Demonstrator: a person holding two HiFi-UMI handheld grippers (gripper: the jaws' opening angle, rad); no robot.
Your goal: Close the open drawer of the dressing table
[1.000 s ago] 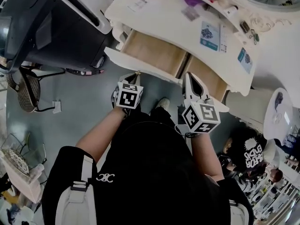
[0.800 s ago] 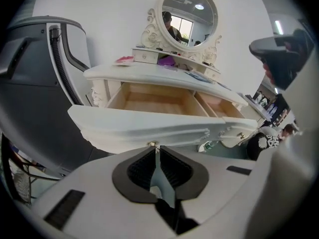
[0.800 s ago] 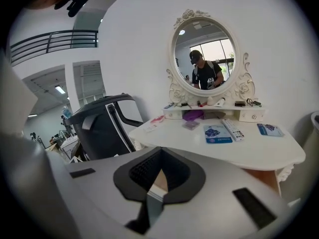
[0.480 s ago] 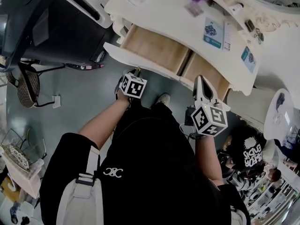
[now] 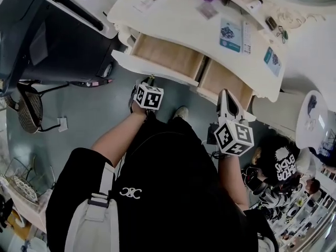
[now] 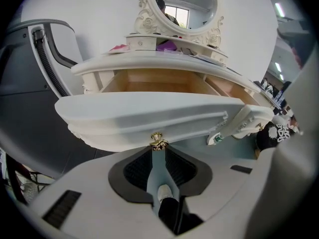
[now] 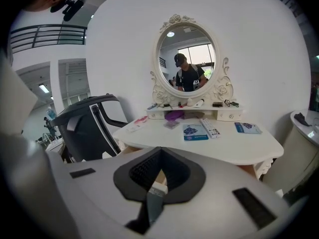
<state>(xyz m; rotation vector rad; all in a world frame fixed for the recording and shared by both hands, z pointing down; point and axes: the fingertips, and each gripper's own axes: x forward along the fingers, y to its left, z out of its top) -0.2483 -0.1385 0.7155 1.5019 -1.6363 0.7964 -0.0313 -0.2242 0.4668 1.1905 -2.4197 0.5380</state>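
The white dressing table (image 5: 178, 14) has two wooden drawers pulled out. The left drawer (image 5: 157, 67) shows its curved white front (image 6: 149, 113) with a small gold knob (image 6: 157, 141). My left gripper (image 5: 150, 81) is shut, and its tips (image 6: 157, 151) sit right at that knob, against the drawer front. The right drawer (image 5: 223, 80) is also open. My right gripper (image 5: 227, 94) is shut and holds nothing. It hovers just in front of the right drawer, and wood shows between its jaws (image 7: 158, 176).
A dark padded chair (image 5: 47, 35) stands left of the table. Booklets and small items (image 5: 230, 34) lie on the top under an oval mirror (image 7: 189, 63). A round white side table (image 5: 315, 119) and a seated person (image 5: 278, 167) are at the right.
My left gripper has moved forward against the left drawer's front, and that drawer shows less of its inside than a second ago. The right gripper has drawn back slightly.
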